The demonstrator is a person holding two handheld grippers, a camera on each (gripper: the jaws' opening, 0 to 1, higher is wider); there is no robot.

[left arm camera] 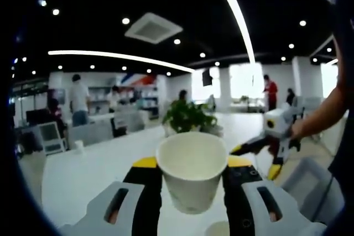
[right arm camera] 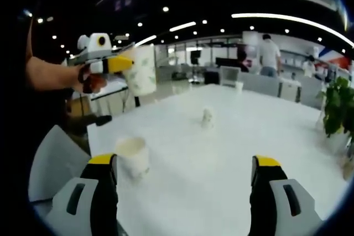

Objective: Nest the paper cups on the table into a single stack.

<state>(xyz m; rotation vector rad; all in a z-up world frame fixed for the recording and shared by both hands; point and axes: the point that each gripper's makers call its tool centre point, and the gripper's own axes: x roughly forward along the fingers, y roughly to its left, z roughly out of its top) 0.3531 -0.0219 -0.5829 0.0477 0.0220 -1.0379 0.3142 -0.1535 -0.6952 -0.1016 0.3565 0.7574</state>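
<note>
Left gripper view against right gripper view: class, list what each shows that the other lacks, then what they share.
Left gripper view alone: looking into the open mouth of the held paper cup between the left claw jaws, and the right claw open and empty.

Right gripper view alone: a loose cup standing on the table near the front edge, another small cup farther back, and the right claw's jaws wide apart.

Shared: the held cup, the white table, a potted plant, people behind.
</note>
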